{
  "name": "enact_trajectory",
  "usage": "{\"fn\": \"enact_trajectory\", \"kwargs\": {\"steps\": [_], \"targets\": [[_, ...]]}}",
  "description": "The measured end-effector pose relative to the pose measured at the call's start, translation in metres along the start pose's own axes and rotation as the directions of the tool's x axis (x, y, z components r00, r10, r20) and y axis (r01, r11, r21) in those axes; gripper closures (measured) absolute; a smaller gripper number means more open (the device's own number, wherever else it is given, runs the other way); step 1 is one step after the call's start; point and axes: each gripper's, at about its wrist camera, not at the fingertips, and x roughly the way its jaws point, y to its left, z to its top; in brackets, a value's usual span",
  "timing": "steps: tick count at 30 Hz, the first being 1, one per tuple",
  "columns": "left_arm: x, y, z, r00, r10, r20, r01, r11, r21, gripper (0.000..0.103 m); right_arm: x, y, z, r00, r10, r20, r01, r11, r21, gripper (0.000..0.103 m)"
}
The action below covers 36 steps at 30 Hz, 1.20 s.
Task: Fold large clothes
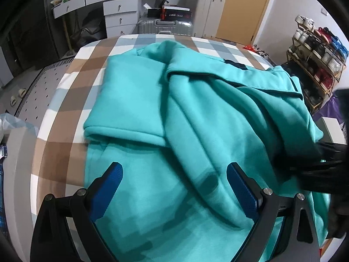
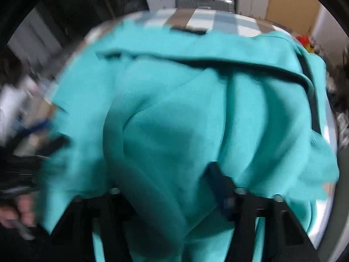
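Note:
A large turquoise garment (image 1: 135,100) lies partly folded on a bed with a plaid sheet (image 1: 87,65). A folded-over sleeve sits at its left and a dark-edged hem runs across the right. My left gripper (image 1: 173,168) hovers open just over the near part of the cloth, with nothing pinched between its blue pads (image 1: 113,187). In the blurred right wrist view, a thick bunch of the garment (image 2: 174,87) rises between the fingers of my right gripper (image 2: 165,174). The bunch hides the left finger, and the folds converge into the jaws.
Beyond the bed's far edge stand a silver suitcase (image 1: 165,25), a white drawer desk (image 1: 113,6) and white cabinets. A shoe rack (image 1: 316,61) fills the right side. Slippers (image 1: 18,96) lie on the floor at left. A person's hand (image 2: 17,214) shows at the lower left.

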Motion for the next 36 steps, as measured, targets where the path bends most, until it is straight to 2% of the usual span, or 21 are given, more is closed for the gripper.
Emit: {"fn": "enact_trajectory", "kwargs": {"steps": [2,3,5,8,11,12,14,17,19,20,21,22,23,25,27,29,32,35,36], "targets": [[-0.002,0.006,-0.001,1.000,-0.003,0.000,0.003,1.000,-0.017,0.010,0.000,0.014,0.015,0.996,-0.088,0.008,0.088,0.992,-0.089,0.070],[-0.003,0.009,-0.001,1.000,-0.005,0.000,0.005,1.000,-0.024,0.010,-0.004,0.018,0.024,0.992,-0.124,0.008,0.124,0.986,-0.109,0.082],[-0.005,0.015,-0.001,1.000,-0.008,0.005,0.008,0.999,-0.032,0.010,-0.016,0.025,0.038,0.971,-0.234,0.045,0.238,0.959,-0.154,0.092],[-0.008,0.022,-0.001,1.000,-0.006,0.014,0.006,0.999,-0.040,0.010,-0.050,0.029,0.059,0.910,-0.369,0.187,0.398,0.904,-0.154,0.095],[-0.008,0.028,-0.001,1.000,-0.029,0.007,0.029,0.997,-0.064,0.010,-0.062,0.037,0.061,0.819,-0.472,0.326,0.541,0.824,-0.169,0.096],[-0.008,0.028,0.000,0.999,-0.033,0.003,0.033,0.997,-0.067,0.010,-0.054,0.038,0.057,0.833,-0.456,0.313,0.525,0.829,-0.191,0.096],[-0.008,0.027,0.000,0.999,-0.038,0.002,0.038,0.997,-0.066,0.010,-0.027,0.033,0.043,0.881,-0.420,0.216,0.464,0.856,-0.227,0.096],[-0.011,0.024,0.000,0.999,-0.043,0.009,0.044,0.998,-0.046,0.010,0.006,0.035,0.006,0.928,-0.353,0.119,0.373,0.888,-0.269,0.093],[-0.011,0.020,0.000,0.999,-0.047,0.013,0.047,0.998,-0.030,0.010,-0.001,0.028,-0.010,0.938,-0.305,0.163,0.336,0.916,-0.221,0.093],[-0.011,0.018,-0.001,0.999,-0.050,0.015,0.050,0.998,-0.022,0.010,-0.007,0.021,-0.013,0.953,-0.259,0.157,0.286,0.940,-0.184,0.092],[-0.011,0.018,-0.001,0.999,-0.050,0.016,0.050,0.999,-0.016,0.010,-0.017,0.013,-0.015,0.969,-0.195,0.153,0.217,0.966,-0.139,0.086],[-0.010,0.014,-0.001,0.999,-0.046,0.015,0.046,0.999,-0.008,0.010,-0.030,0.001,-0.019,0.982,-0.105,0.159,0.119,0.989,-0.087,0.077],[-0.009,0.012,-0.001,0.999,-0.045,0.013,0.045,0.999,-0.001,0.010,-0.039,-0.006,-0.022,0.984,-0.054,0.172,0.065,0.996,-0.058,0.073],[-0.007,0.006,-0.001,0.999,-0.046,0.006,0.045,0.999,0.012,0.010,-0.068,-0.019,-0.031,0.969,0.034,0.243,-0.031,0.999,-0.015,0.058],[-0.005,-0.001,-0.001,0.999,-0.047,0.004,0.047,0.999,0.020,0.010,-0.088,-0.026,-0.035,0.947,0.053,0.317,-0.059,0.998,0.010,0.051],[-0.003,-0.010,-0.001,0.999,-0.050,0.007,0.049,0.998,0.034,0.010,-0.090,-0.030,-0.035,0.931,0.115,0.346,-0.129,0.991,0.018,0.051],[0.001,-0.025,-0.003,1.000,-0.029,0.003,0.029,0.997,0.066,0.010,-0.063,-0.026,-0.038,0.946,0.147,0.289,-0.164,0.986,0.033,0.054],[0.004,-0.035,-0.005,1.000,-0.022,-0.007,0.022,0.995,0.099,0.010,-0.014,-0.018,-0.042,0.984,0.113,0.138,-0.122,0.991,0.059,0.057],[0.005,-0.037,-0.005,1.000,-0.013,-0.006,0.014,0.993,0.113,0.010,-0.013,-0.015,-0.044,0.981,0.107,0.164,-0.118,0.991,0.057,0.057]]}}
